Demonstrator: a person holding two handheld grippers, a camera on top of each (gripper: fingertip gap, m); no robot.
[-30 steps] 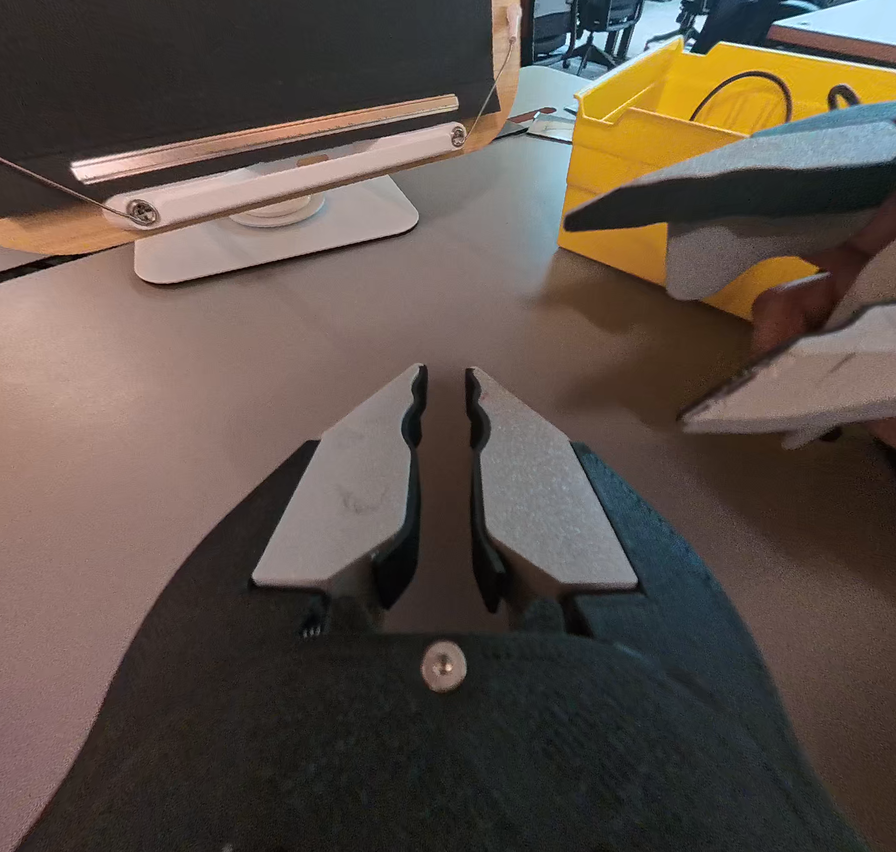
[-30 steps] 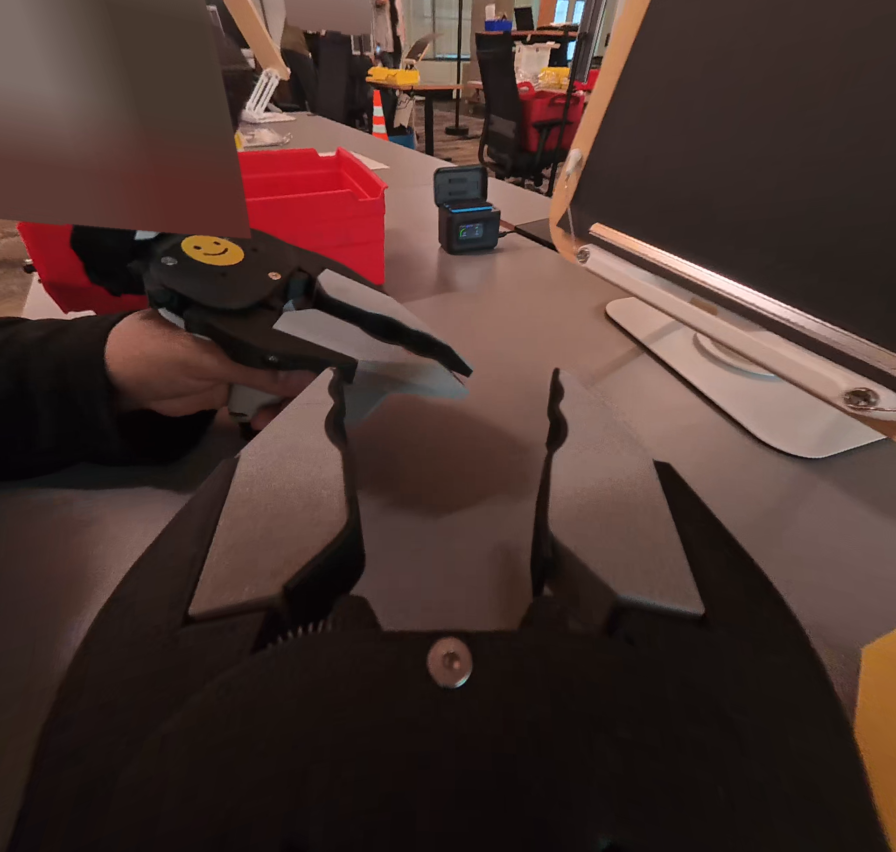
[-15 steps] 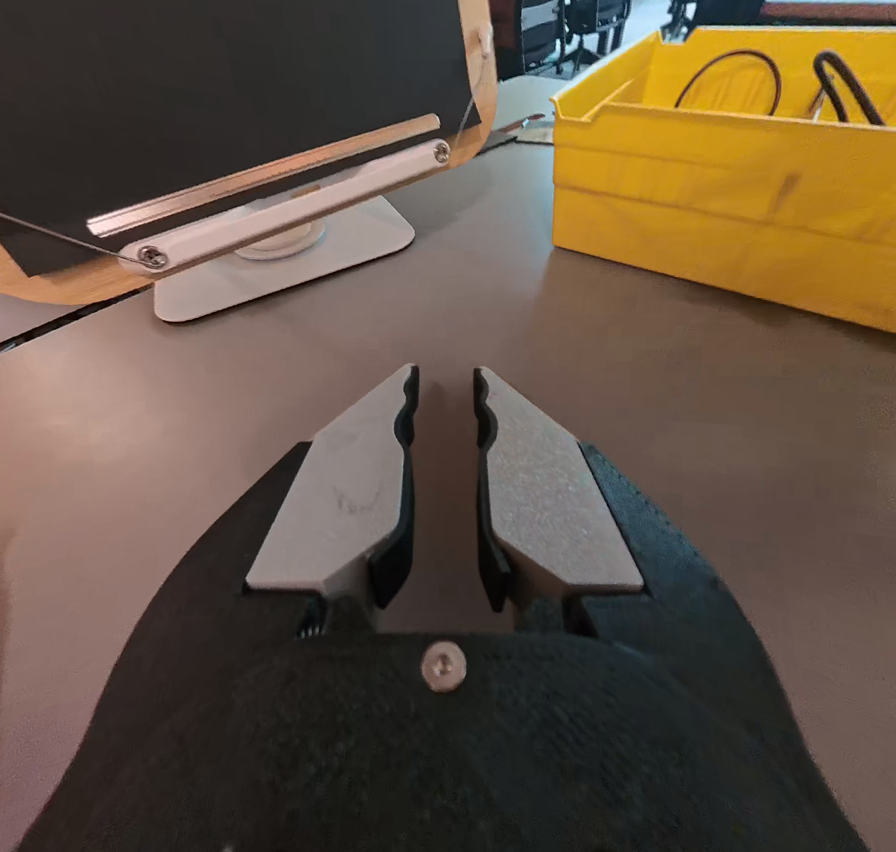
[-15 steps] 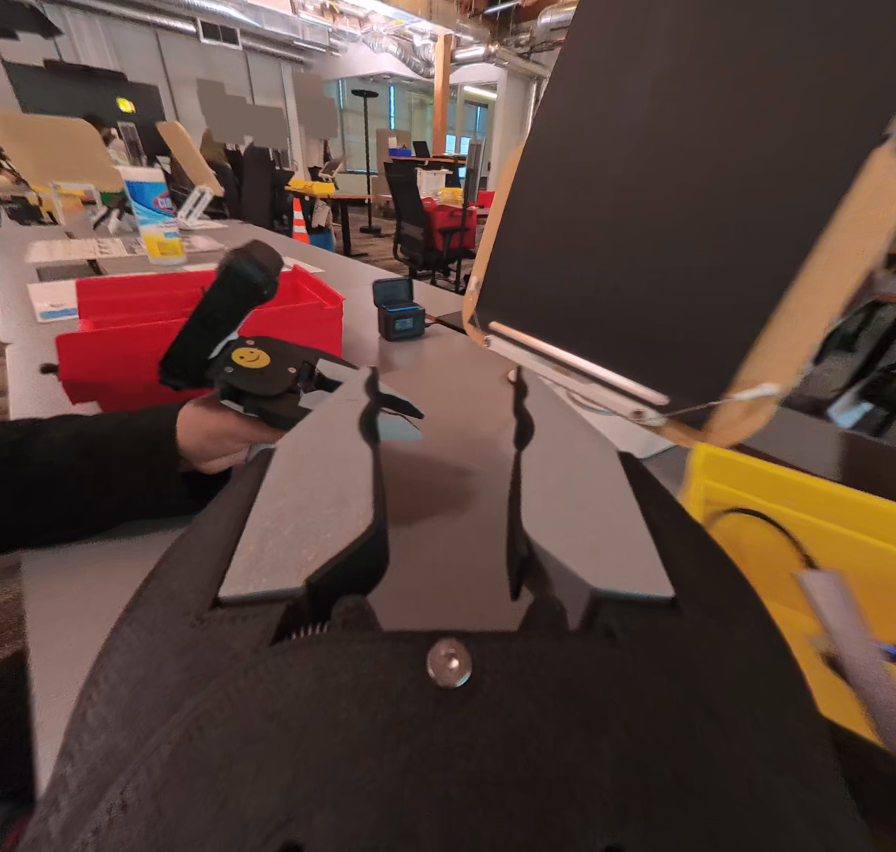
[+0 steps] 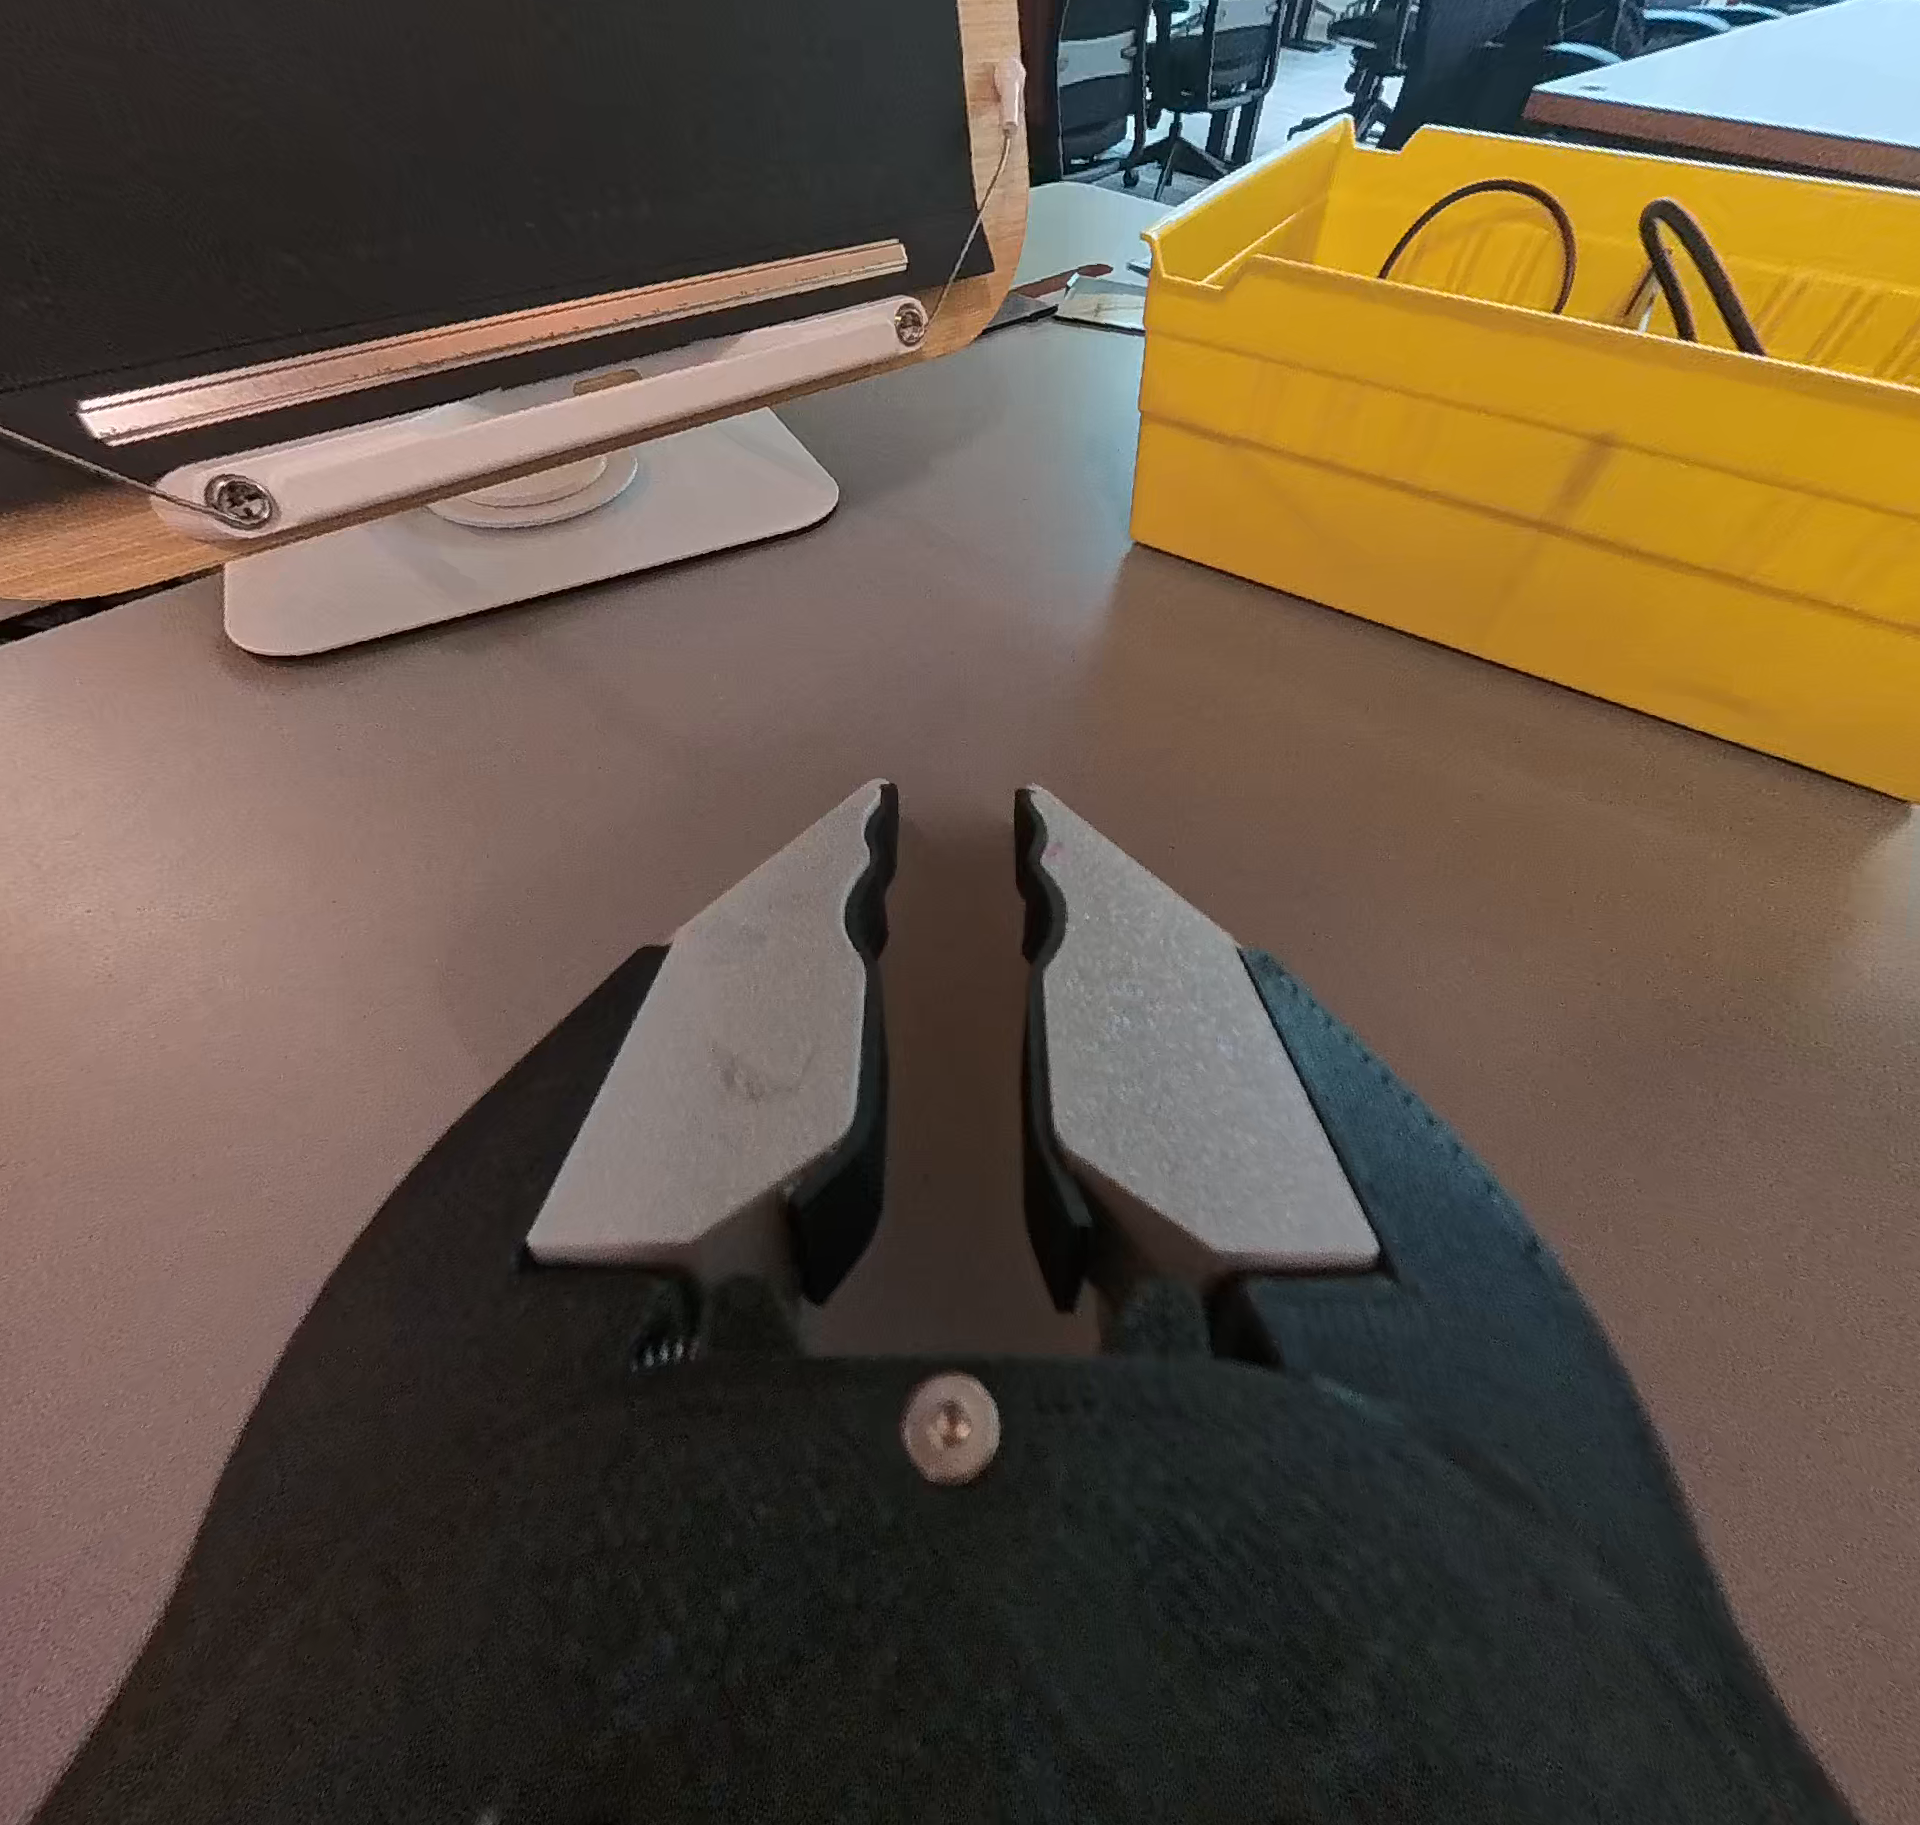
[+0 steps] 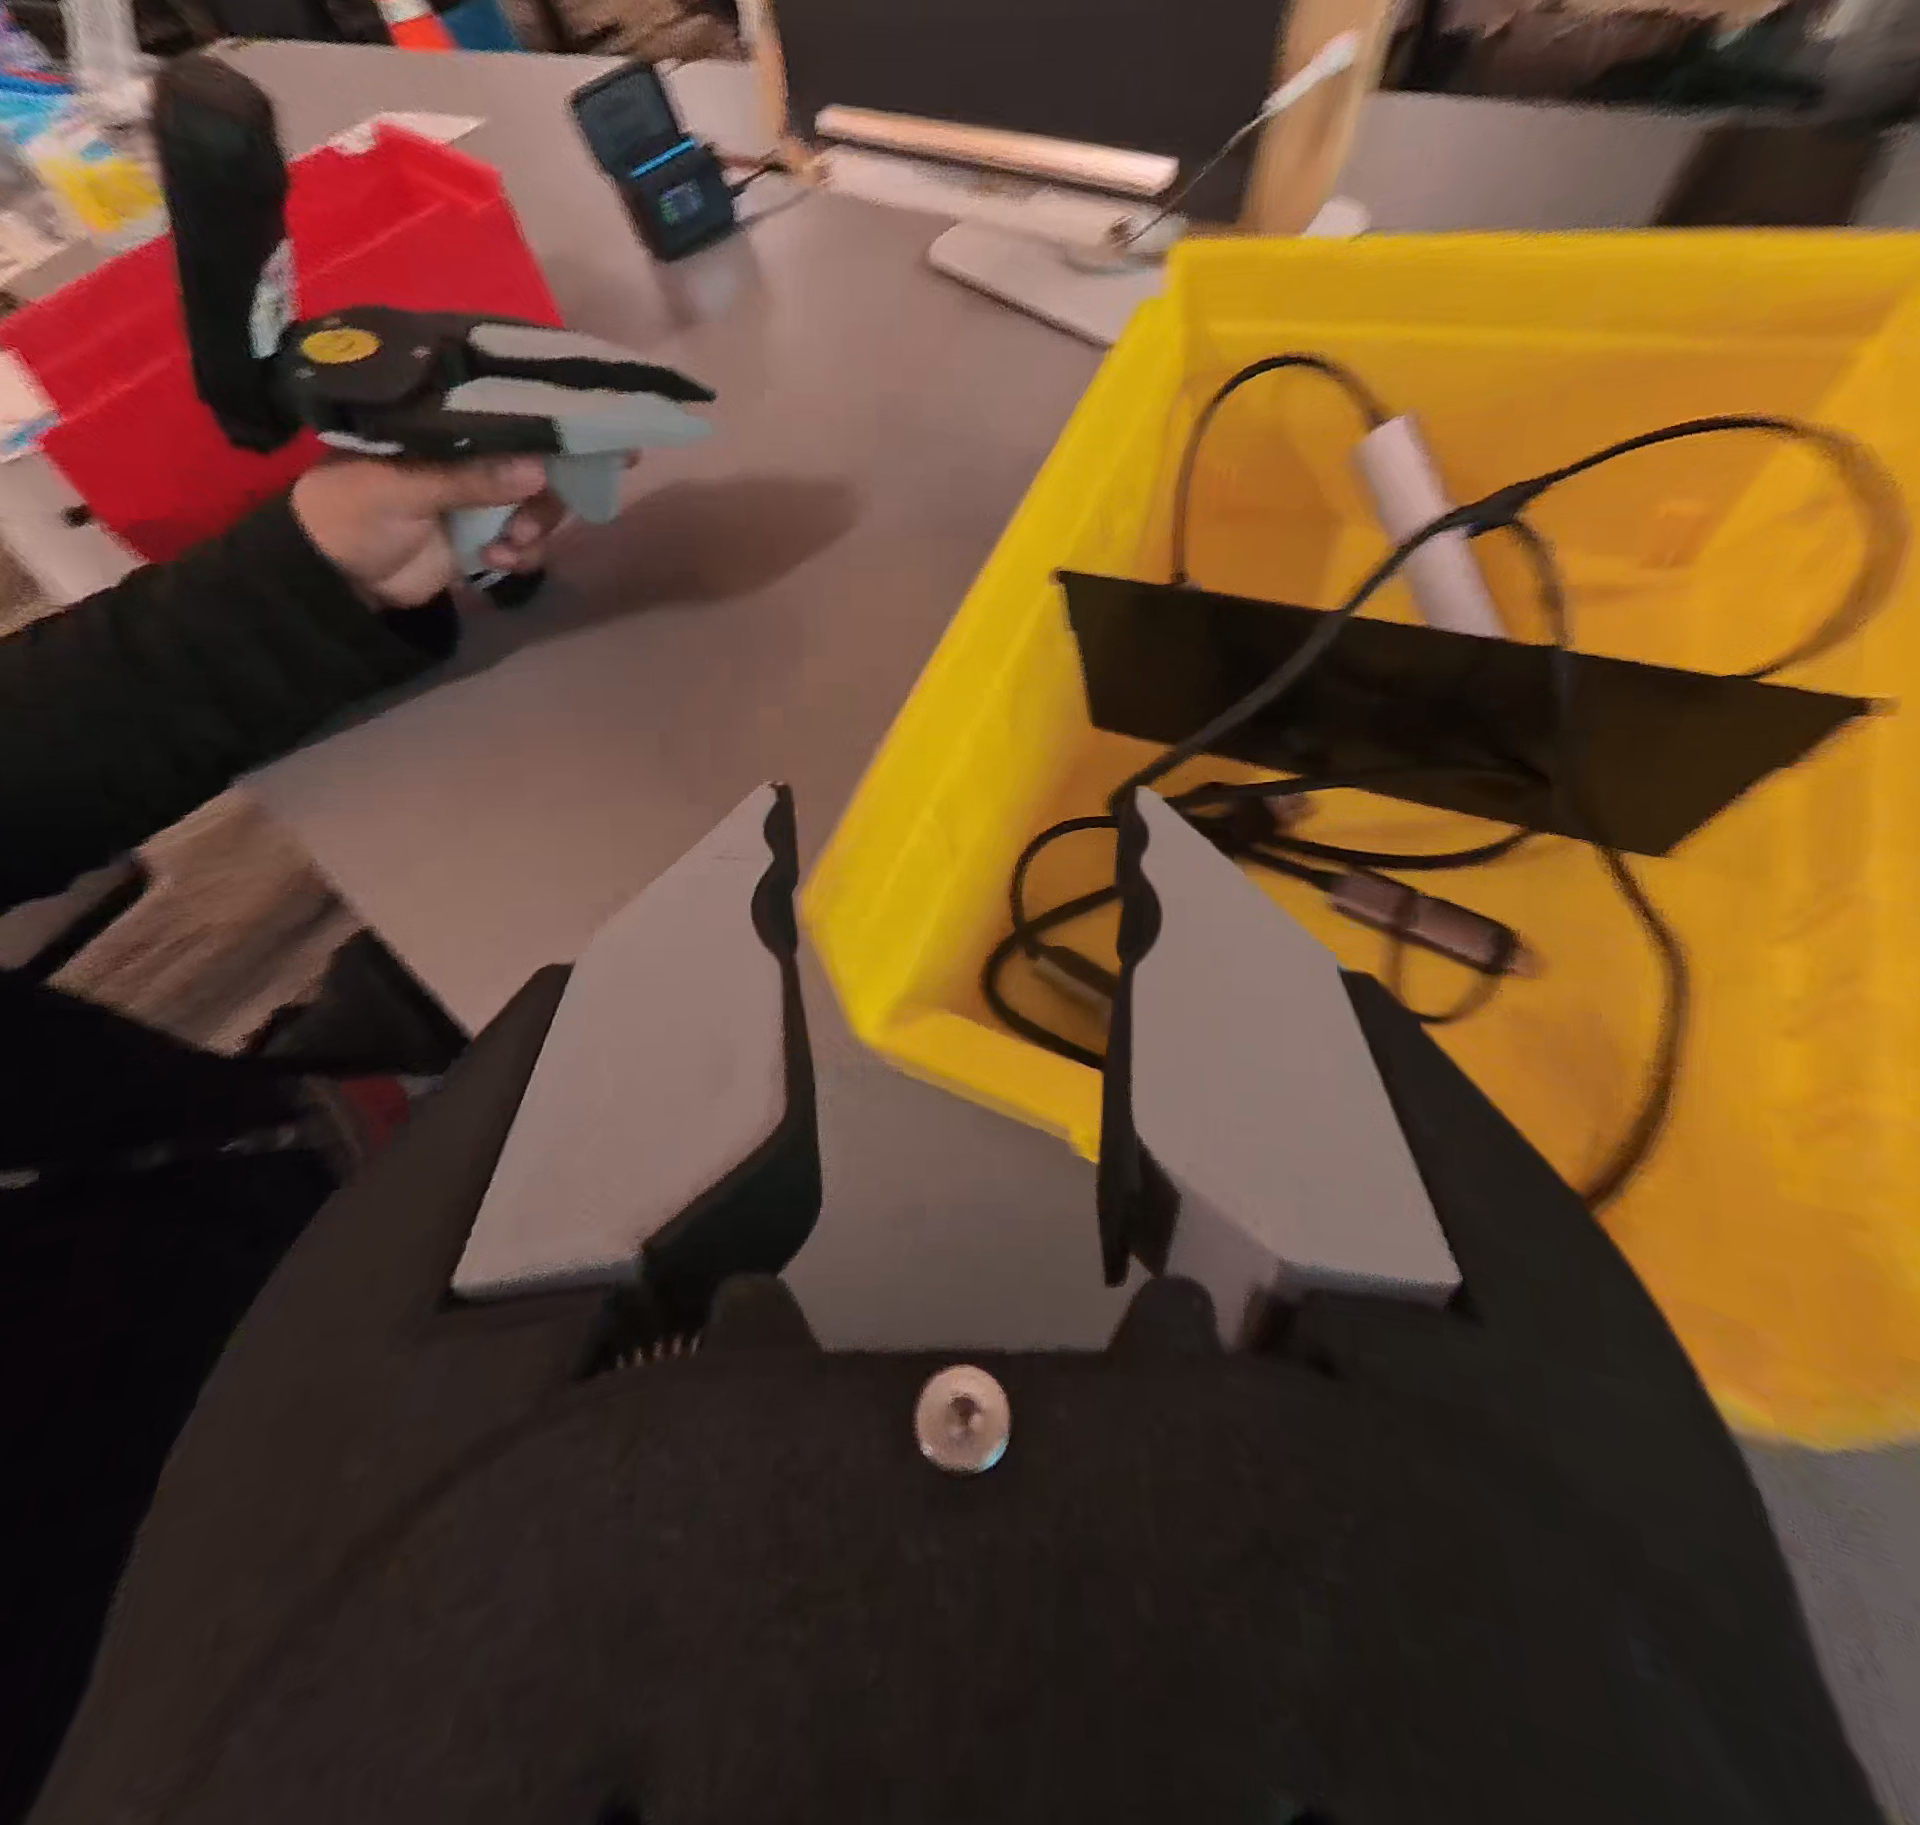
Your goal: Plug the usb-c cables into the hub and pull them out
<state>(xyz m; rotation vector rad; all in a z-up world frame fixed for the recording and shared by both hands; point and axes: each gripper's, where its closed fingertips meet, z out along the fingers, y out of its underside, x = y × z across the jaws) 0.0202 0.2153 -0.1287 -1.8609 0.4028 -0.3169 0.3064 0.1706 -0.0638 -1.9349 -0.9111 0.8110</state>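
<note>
Item: thin black usb-c cables, loosely coiled w/ small metal plug ends, lying inside the yellow plastic bin, draped over the bin's black divider. Hub: can't pick it out for certain.
Handling, my est.: light, limp, tangle-prone; I'd take hold at the rigid plug housing, not the cord.
Right gripper: released, wide gap, empty, above the bin's near corner.
Left gripper: narrow gap, empty, over the table left of the bin.
</note>
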